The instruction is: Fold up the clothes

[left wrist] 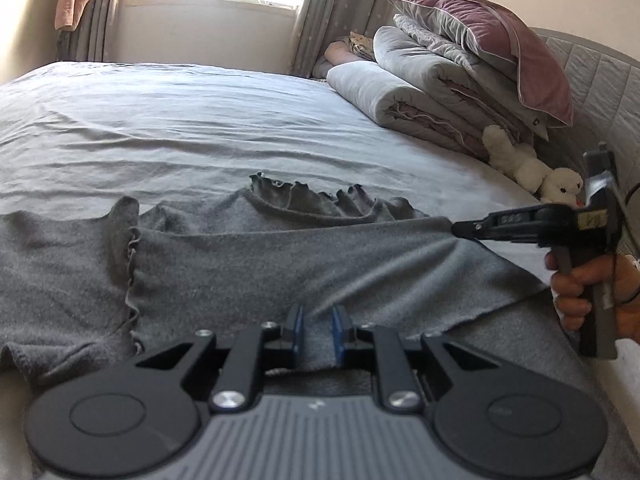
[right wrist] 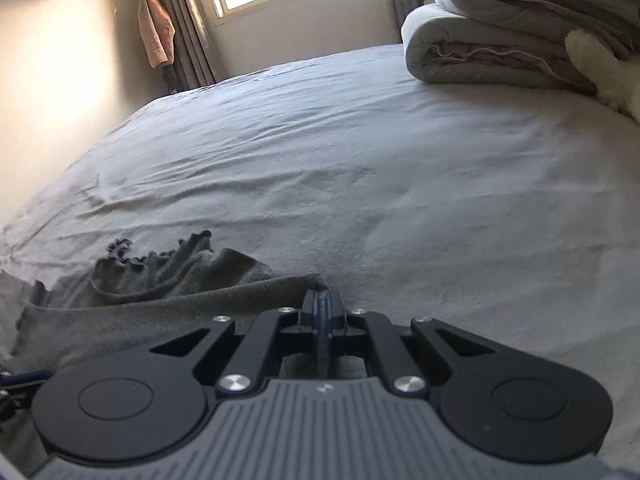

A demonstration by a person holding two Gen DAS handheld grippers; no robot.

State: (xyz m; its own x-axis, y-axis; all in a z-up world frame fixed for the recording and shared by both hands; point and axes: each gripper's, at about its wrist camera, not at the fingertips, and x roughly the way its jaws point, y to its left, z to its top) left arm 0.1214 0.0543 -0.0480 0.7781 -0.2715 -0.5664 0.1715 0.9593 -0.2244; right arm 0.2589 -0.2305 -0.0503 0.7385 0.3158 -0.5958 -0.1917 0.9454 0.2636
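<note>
Left wrist view: a soft grey knit garment with frilled edges [left wrist: 248, 248] sprawls across the lower frame on a wrinkled pale bedsheet [left wrist: 200, 120]. Left gripper [left wrist: 318, 332], jaws parted, straddles fabric; right gripper [left wrist: 460, 228] pinches its corner. Folded quilts [left wrist: 420, 80] sit upper right.

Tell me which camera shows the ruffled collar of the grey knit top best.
The left wrist view: the ruffled collar lies central, its frilled edge seen across the grey knit top. The right wrist view shows it low, left, bunched and shadowed.
</note>
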